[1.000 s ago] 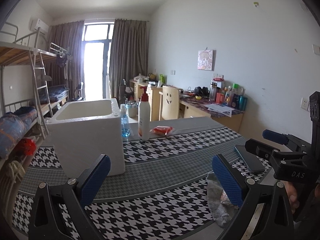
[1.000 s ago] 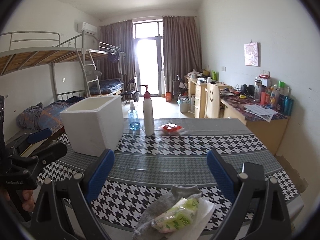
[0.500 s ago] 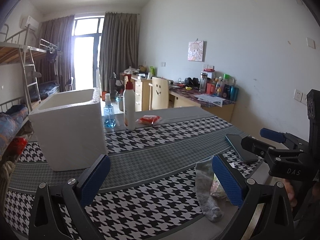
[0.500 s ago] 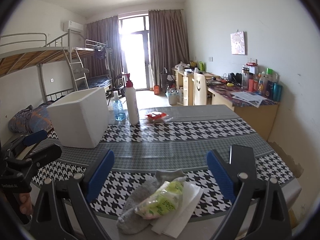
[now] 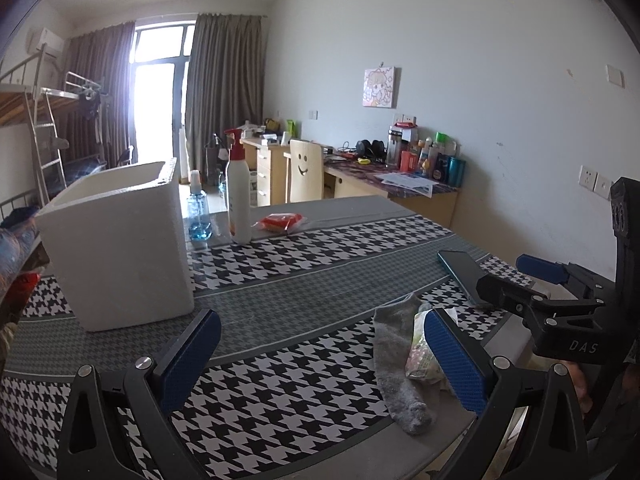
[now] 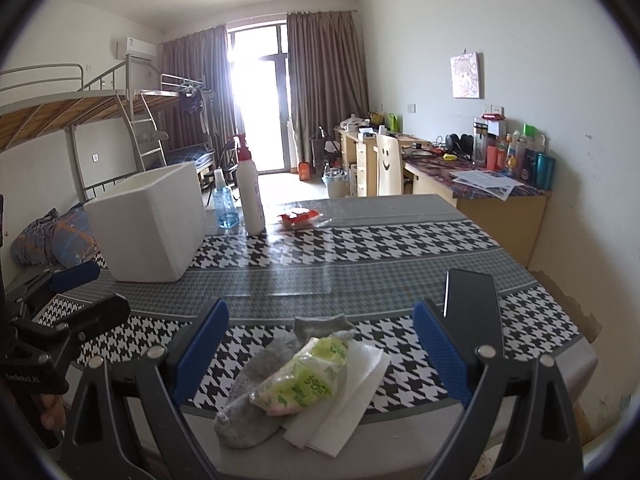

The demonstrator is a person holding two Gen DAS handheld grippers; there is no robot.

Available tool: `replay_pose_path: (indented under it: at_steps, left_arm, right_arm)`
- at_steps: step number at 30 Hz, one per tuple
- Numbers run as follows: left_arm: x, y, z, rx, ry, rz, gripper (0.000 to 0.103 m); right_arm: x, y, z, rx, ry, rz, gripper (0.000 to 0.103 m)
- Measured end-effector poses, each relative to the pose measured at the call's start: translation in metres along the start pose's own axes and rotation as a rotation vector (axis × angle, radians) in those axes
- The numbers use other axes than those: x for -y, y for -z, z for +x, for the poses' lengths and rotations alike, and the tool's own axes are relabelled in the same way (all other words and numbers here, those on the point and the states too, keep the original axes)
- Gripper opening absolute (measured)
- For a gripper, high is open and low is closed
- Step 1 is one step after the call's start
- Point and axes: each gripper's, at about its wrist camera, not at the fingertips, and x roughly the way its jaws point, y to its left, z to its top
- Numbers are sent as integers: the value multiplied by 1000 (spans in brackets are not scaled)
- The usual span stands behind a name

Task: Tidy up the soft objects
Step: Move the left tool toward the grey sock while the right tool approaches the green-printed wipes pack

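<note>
We see a grey sock (image 6: 256,392) lying at the near edge of the table (image 6: 360,276), at about 6 o'clock in the right wrist view, with a green-and-white tissue packet (image 6: 308,376) resting on top of it and a folded white paper towel (image 6: 352,396) touching the packet at its 3 o'clock side. Our right gripper (image 6: 320,356) hangs just above this pile with its blue-padded fingers (image 6: 440,352) spread wide, gripping nothing. Our left gripper (image 5: 320,360) is likewise spread wide and empty; in its view the sock sits at 4 o'clock, partly behind its right finger. At 2 o'clock from the pile a dark phone (image 6: 472,296) lies flat. Farther out, at 10 o'clock, stands a white foam box (image 6: 148,224), and beside it at 12 o'clock a blue spray bottle (image 6: 226,204), a white pump bottle (image 6: 250,192) and a red packet (image 6: 298,216).
</note>
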Motion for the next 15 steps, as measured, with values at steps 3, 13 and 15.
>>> replay_pose_path:
  at_steps: [3, 13, 15]
  left_arm:
    - [1, 1, 3, -10, 5, -1, 102]
    - [4, 6, 17, -39, 25, 2, 102]
    - [4, 7, 20, -48, 28, 1, 102]
  right_arm:
    - [1, 3, 2, -14, 4, 3, 96]
    - [1, 13, 8, -53, 9, 1, 96]
    - [1, 15, 11, -63, 7, 2, 96]
